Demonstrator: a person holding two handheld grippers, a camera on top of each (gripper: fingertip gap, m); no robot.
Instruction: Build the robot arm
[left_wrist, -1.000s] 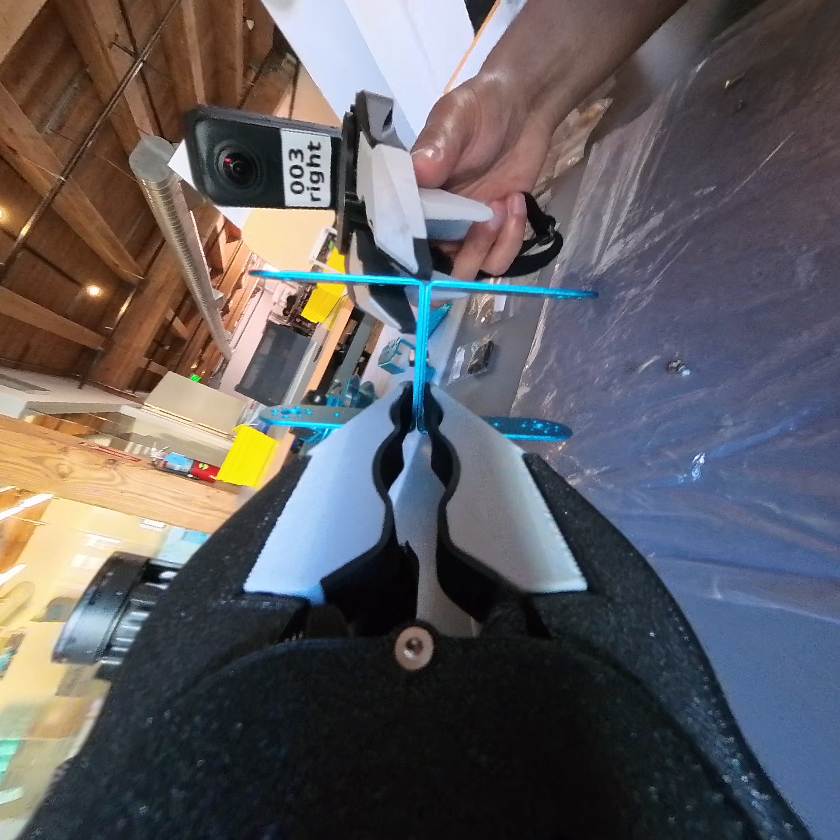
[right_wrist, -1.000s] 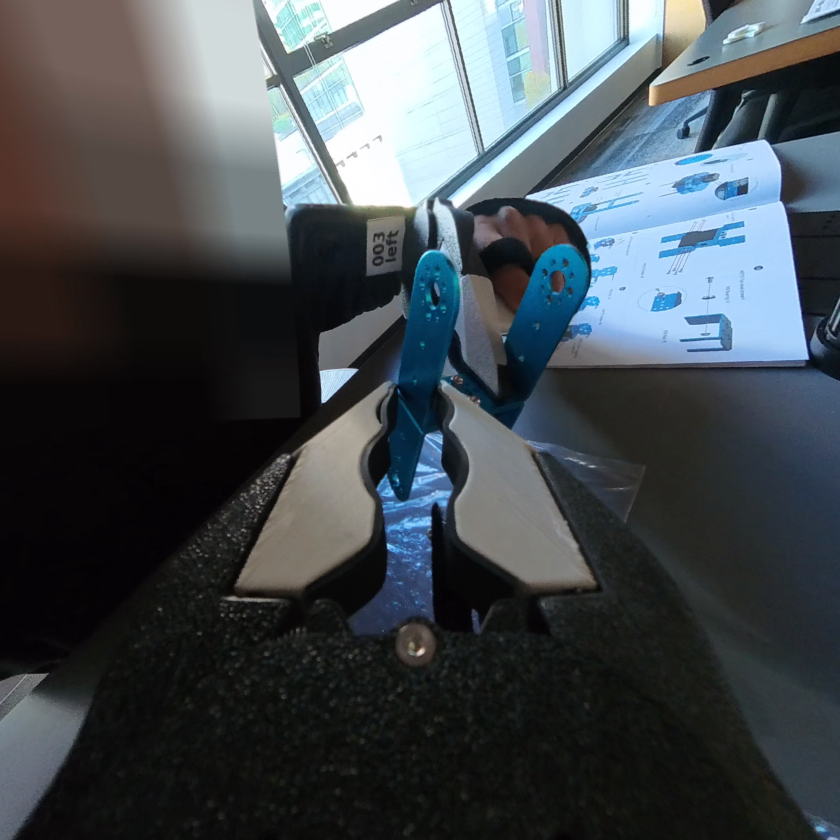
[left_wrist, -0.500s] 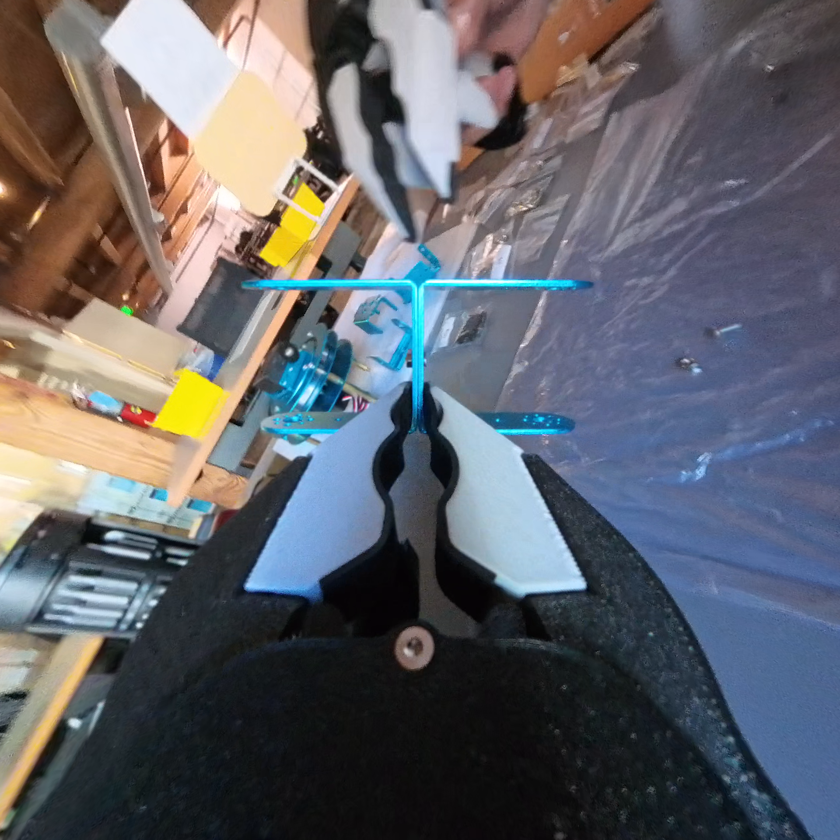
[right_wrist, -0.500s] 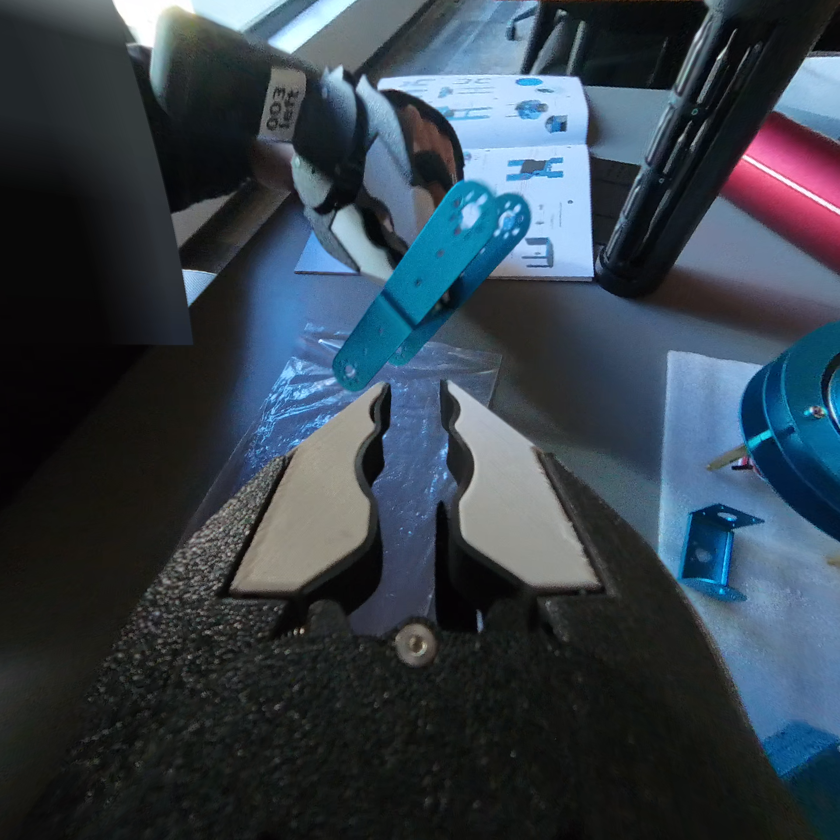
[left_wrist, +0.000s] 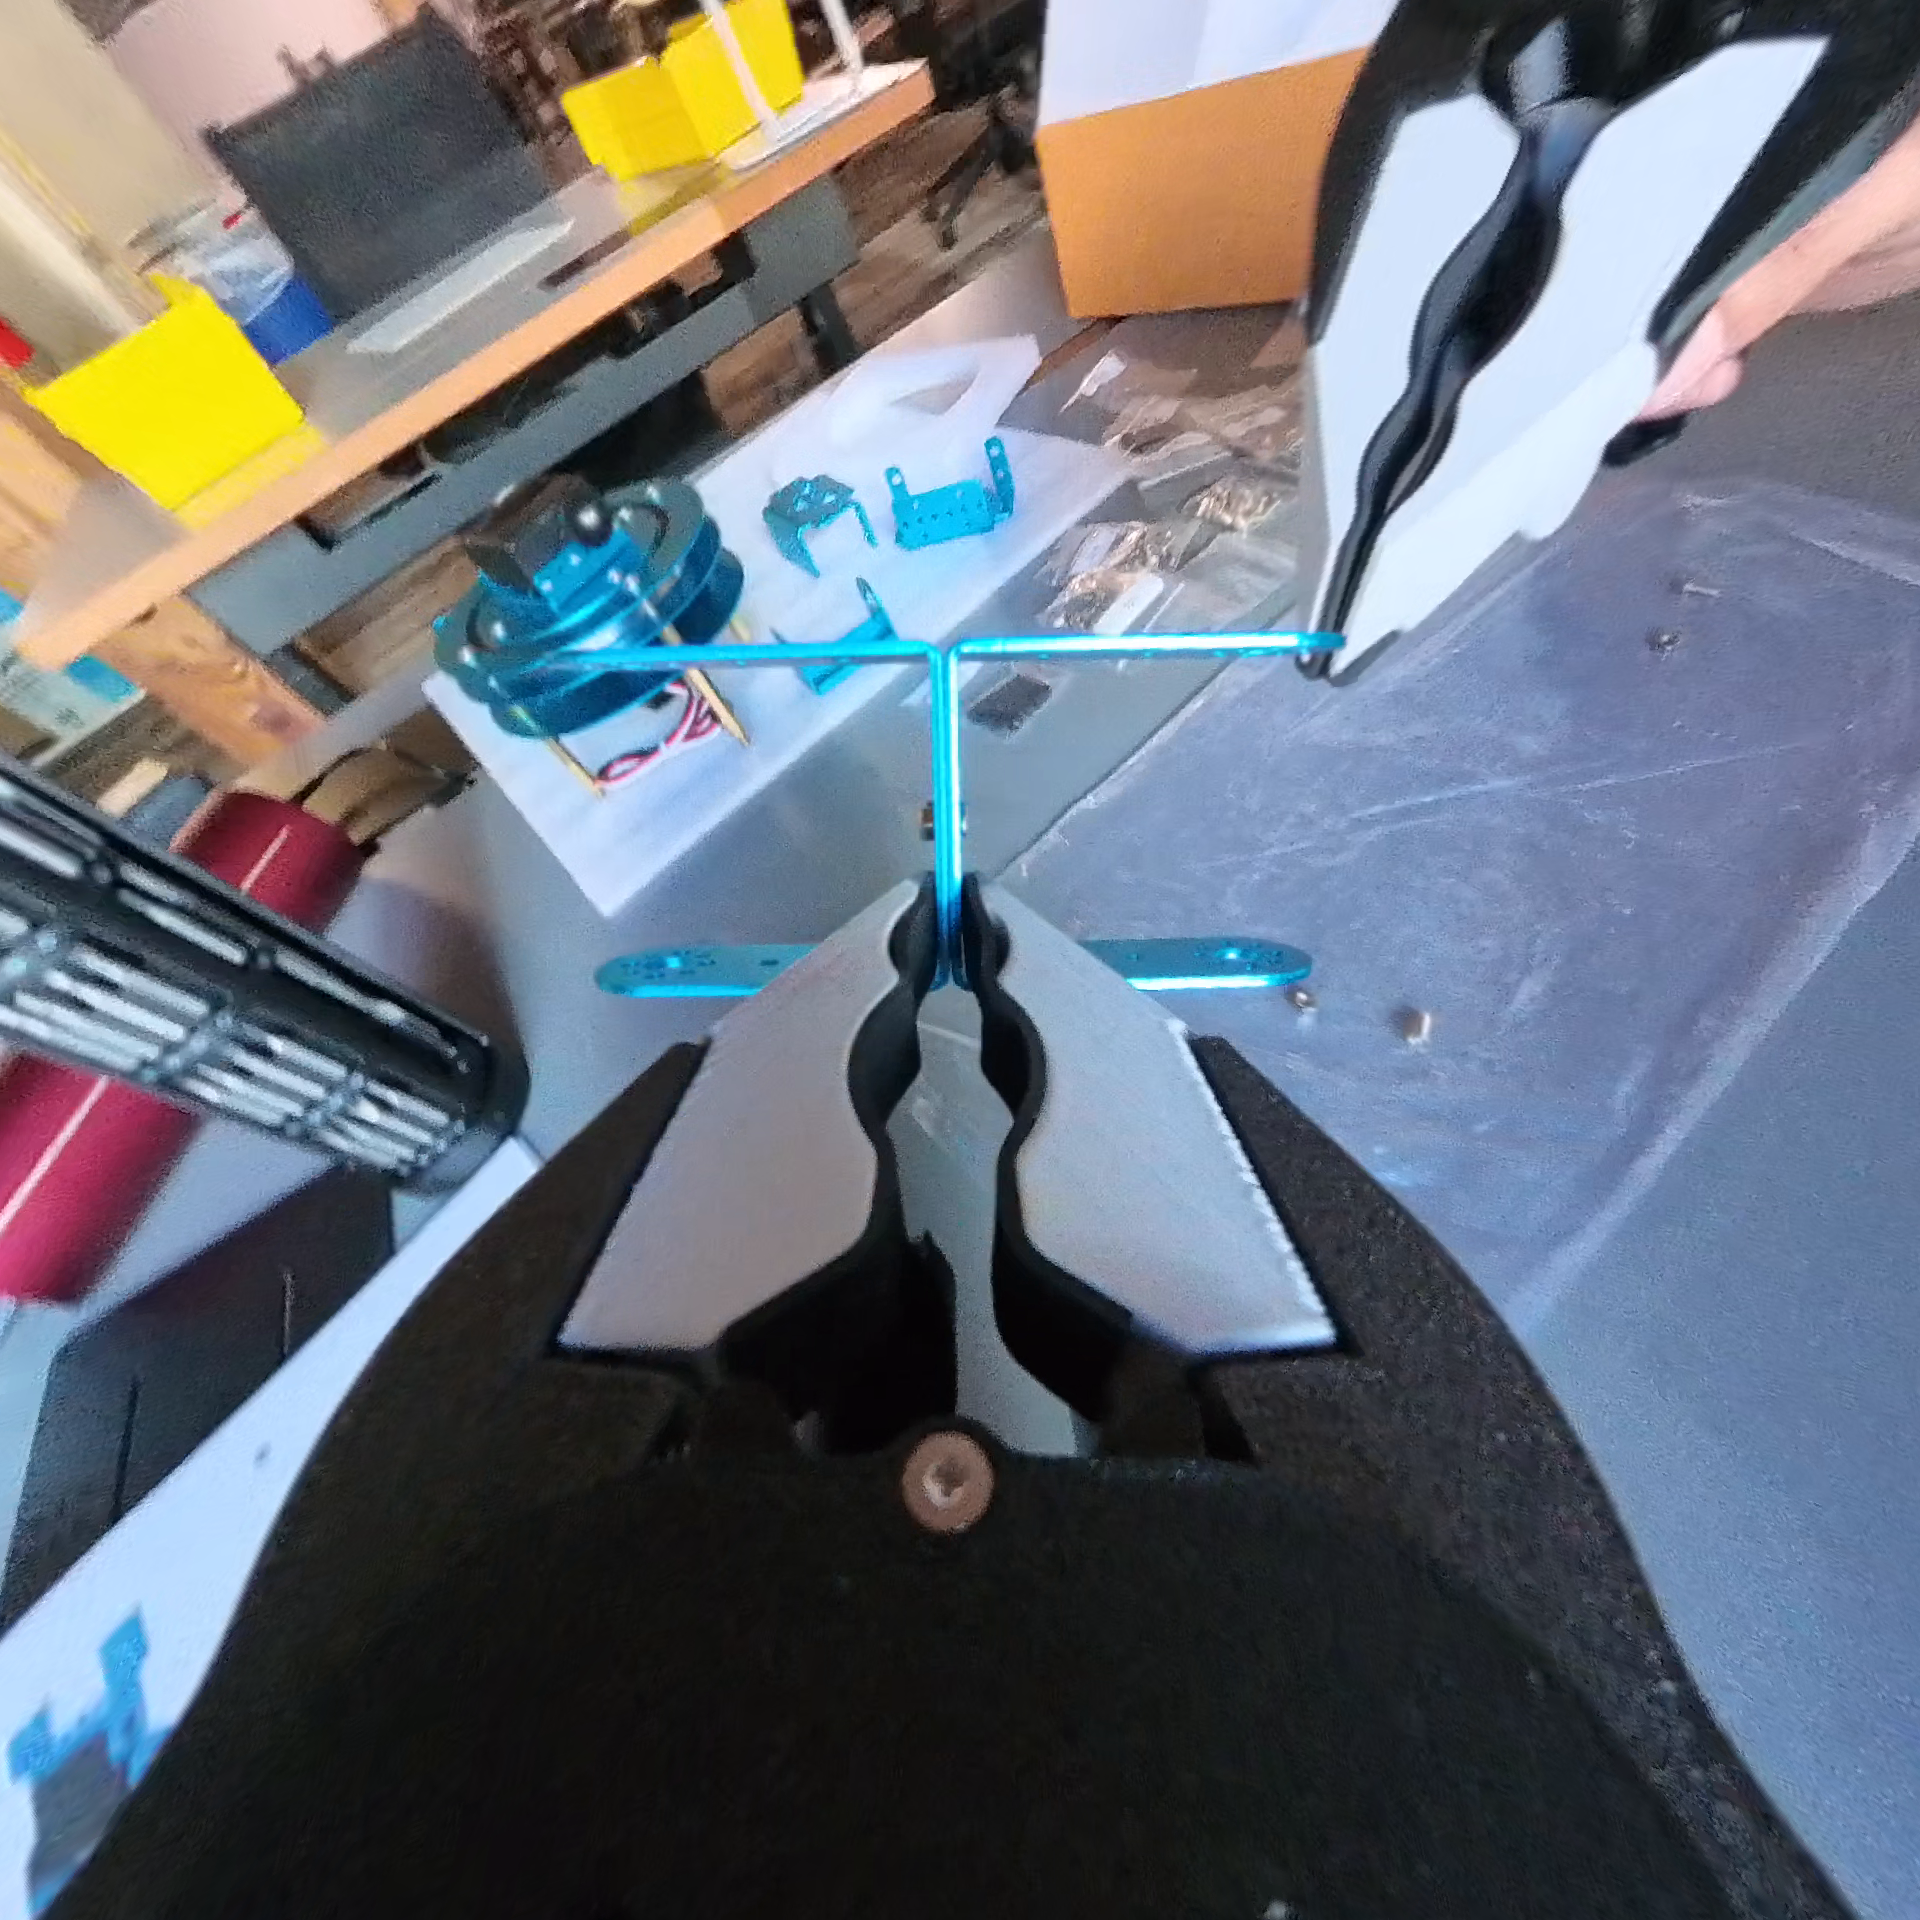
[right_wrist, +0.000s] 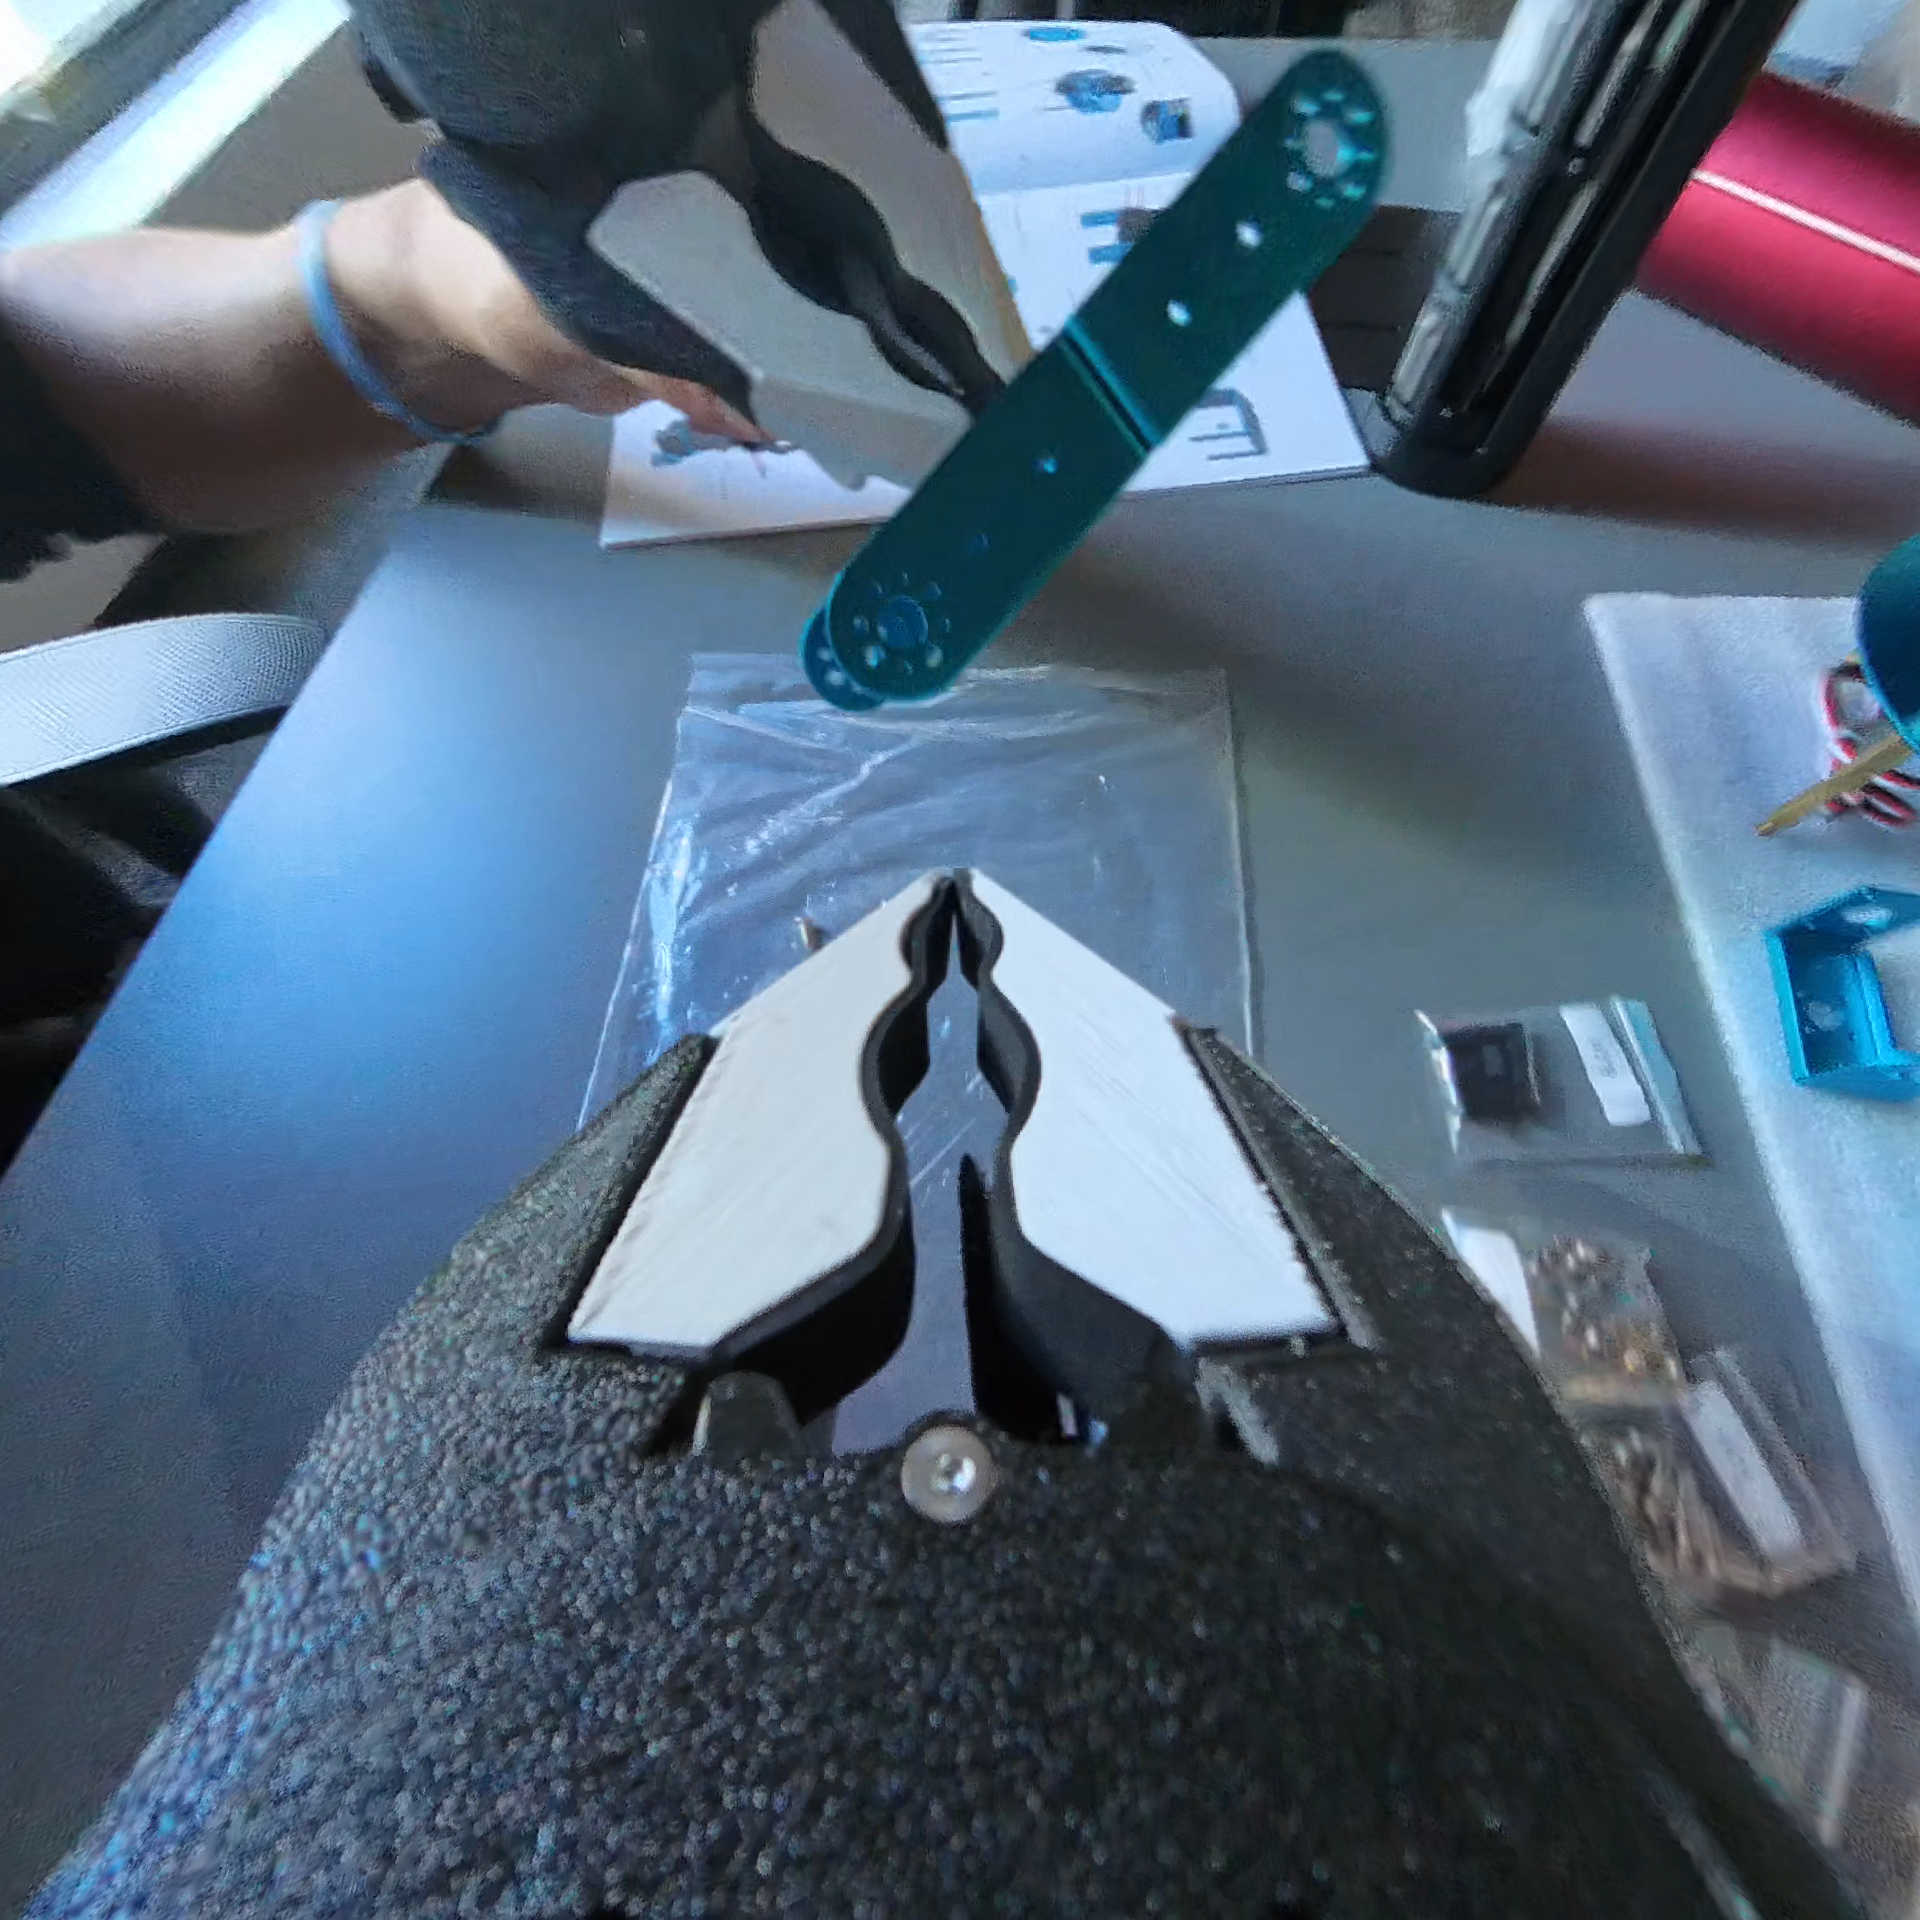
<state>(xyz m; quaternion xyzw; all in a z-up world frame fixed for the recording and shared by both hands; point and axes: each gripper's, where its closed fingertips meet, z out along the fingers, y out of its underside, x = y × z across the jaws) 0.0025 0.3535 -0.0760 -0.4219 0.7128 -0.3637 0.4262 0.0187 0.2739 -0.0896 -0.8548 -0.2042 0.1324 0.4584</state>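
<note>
Blue metal bracket (left_wrist: 948, 790) pinched at its central web by left gripper (left_wrist: 943, 914); perforated arms spread left-right, edge-on, long axis across view. From the right wrist view the bracket (right_wrist: 1091, 405) hangs tilted, far of right gripper (right_wrist: 954, 894), whose fingers are pressed together, holding nothing, over a clear plastic bag (right_wrist: 935, 790). Grey table (right_wrist: 416, 831).
</note>
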